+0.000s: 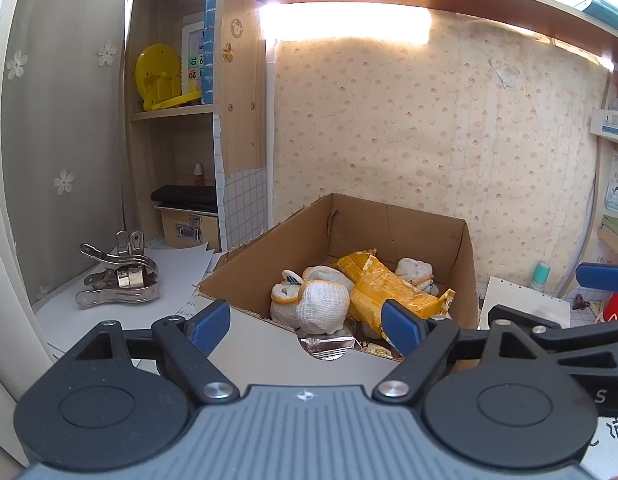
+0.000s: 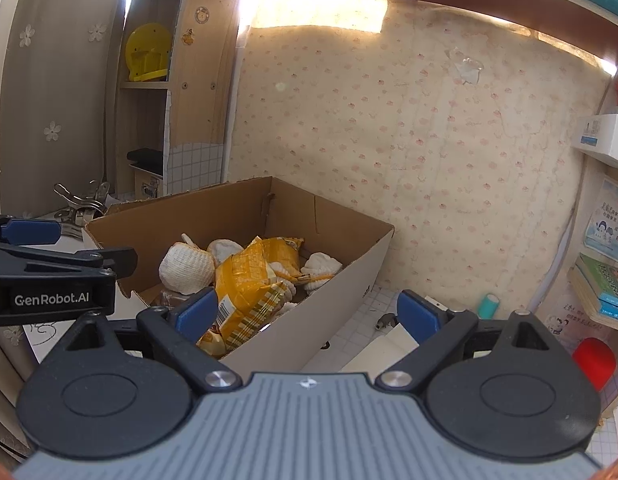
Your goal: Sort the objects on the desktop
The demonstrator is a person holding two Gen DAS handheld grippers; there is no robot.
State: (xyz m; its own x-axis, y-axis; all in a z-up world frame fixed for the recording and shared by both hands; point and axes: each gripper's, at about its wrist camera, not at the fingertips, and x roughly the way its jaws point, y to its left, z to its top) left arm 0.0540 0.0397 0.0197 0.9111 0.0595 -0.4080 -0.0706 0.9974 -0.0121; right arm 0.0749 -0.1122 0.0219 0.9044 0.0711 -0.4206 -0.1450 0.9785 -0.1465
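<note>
Left gripper (image 1: 305, 326) and right gripper (image 2: 307, 316), fingers wide and empty, face a box (image 1: 421, 228); its yellow packet (image 1: 385, 292) lies diagonally.

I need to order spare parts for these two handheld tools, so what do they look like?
Both match: the left tool and right tool have a ribbed grey body, two round black discs, black linkage arms with silver pivot screws, and blue finger pads. The left tool's side shows white "GenRobot.AI" lettering in the right wrist view.

A home study nook: pink-flowered wallpaper (image 1: 429, 140) ahead of the gripper, wooden shelves (image 1: 173, 112) with a yellow toy (image 1: 159, 76) ahead-left, a flowered curtain (image 1: 61, 140) far left.
</note>
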